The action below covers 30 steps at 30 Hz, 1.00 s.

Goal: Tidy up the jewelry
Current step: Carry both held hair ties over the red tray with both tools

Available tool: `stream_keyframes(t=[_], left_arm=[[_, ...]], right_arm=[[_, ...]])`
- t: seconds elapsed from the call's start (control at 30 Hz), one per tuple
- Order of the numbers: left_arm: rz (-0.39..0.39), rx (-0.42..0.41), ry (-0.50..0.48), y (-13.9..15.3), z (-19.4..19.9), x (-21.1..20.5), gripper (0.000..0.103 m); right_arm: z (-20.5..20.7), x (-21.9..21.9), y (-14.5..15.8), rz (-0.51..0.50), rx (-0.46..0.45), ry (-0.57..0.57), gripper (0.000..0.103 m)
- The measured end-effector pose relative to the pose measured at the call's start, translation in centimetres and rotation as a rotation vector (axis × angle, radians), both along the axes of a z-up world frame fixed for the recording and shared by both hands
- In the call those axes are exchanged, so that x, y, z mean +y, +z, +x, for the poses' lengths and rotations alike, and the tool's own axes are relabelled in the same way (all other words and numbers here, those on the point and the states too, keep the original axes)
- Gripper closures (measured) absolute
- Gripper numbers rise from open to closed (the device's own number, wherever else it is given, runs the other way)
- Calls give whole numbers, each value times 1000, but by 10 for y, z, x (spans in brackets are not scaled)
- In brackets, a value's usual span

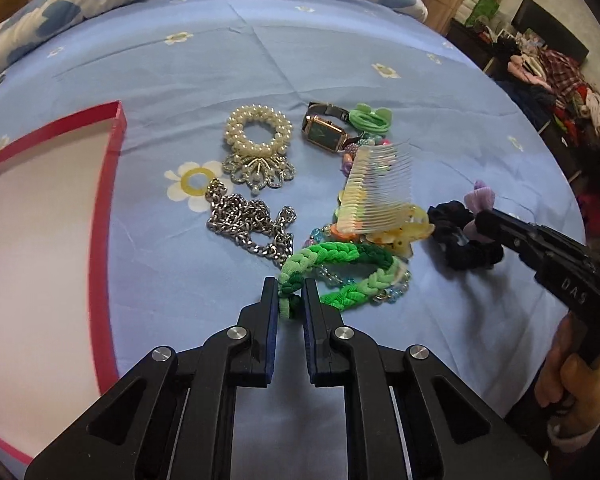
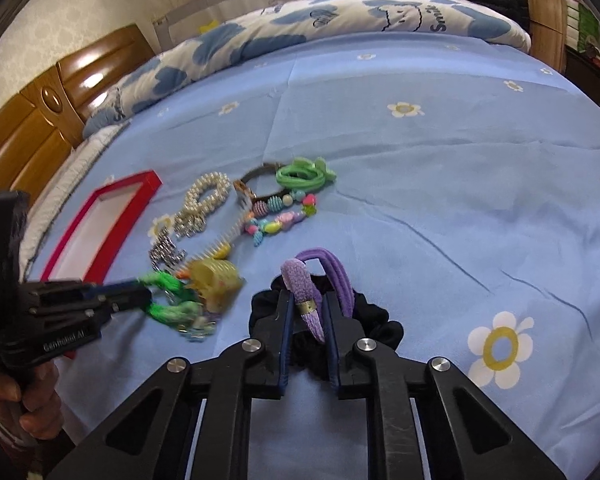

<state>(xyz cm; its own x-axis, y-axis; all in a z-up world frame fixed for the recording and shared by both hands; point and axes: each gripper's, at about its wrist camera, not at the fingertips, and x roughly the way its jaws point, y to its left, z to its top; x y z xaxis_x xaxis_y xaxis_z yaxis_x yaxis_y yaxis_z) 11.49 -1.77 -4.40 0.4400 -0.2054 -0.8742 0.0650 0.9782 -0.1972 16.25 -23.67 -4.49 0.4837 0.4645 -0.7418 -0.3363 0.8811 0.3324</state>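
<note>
Green braided fabric hair tie point(image 1: 332, 268) sits on the blue flowered bedsheet point(image 1: 300, 60), just right of the silver metal chain point(image 1: 248, 224), and the left gripper point(image 1: 290, 294) is pinching its near end. Right of the chain, a translucent yellow plastic hair comb point(image 1: 376, 192) leans on the pile. Farther right, the right gripper point(image 2: 308, 312) is clamped on a purple elastic hair tie point(image 2: 304, 296) lying on a black fabric scrunchie point(image 2: 380, 320). Beyond the chain are a pearl bead scrunchie point(image 1: 258, 128) and a gold square-faced watch point(image 1: 326, 134). Left of the chain sits the pink-rimmed white cardboard box point(image 1: 108, 184).
</note>
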Motion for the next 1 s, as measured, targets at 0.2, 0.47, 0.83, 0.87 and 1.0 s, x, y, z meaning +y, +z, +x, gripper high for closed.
stream_keyframes(t=[0.2,0.47,0.83,0.87,1.0], left_arm=[[-41,-54,36,21,-24,12,94],[-87,-138,127,55,-55,48,94],[-136,-218,323,83,-99,128,94],[-137,-224,337,85,-103,135,94],[-131,-238,408,86,-116,165,94]], right_arm=[[-11,-1,22,63,-24,8,89],[-31,31,36,137,-16,93,89],[-53,99,52,183,-17,254,89],[-54,106,53,191,-14,272,89],[-61,136,58,199,-13,337,89]])
